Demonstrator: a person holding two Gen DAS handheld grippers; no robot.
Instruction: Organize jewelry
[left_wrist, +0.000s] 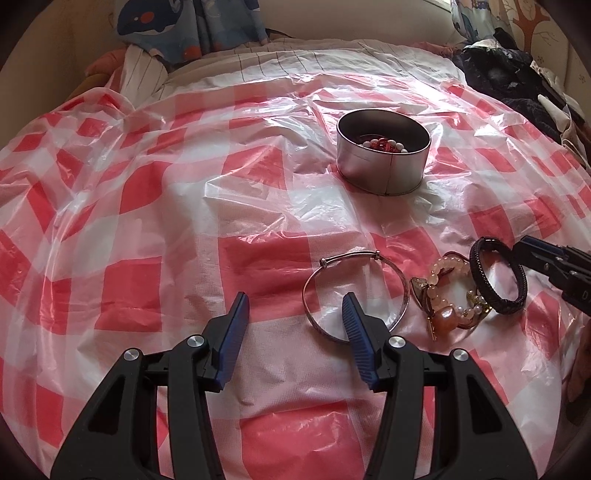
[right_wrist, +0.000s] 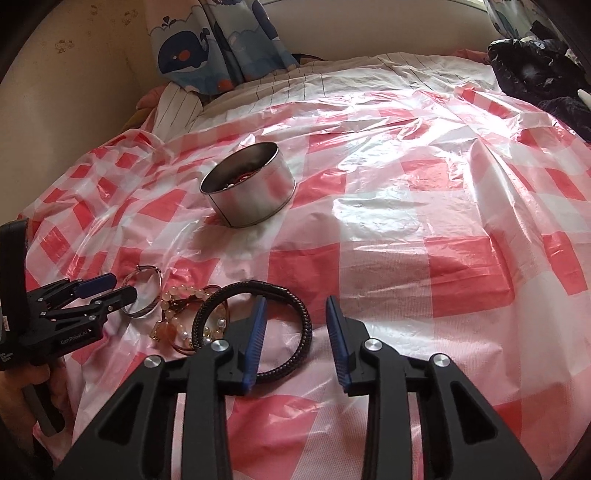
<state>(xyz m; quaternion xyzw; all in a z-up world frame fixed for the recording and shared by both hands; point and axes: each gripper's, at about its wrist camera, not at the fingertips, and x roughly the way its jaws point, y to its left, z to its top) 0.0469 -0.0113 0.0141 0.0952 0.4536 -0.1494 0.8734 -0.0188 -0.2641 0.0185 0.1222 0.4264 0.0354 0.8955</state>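
A round metal tin stands on the red-and-white checked plastic sheet and holds a red and white bead bracelet. Nearer lie a silver bangle, a pink bead bracelet and a black braided bracelet. My left gripper is open and empty, its right finger over the bangle's near rim. My right gripper is open and empty, its left finger over the black braided bracelet. The tin, bangle and pink bracelet show there too.
The sheet covers a bed. Dark clothes are piled at the far right. A whale-print curtain hangs at the back, by a striped pillow.
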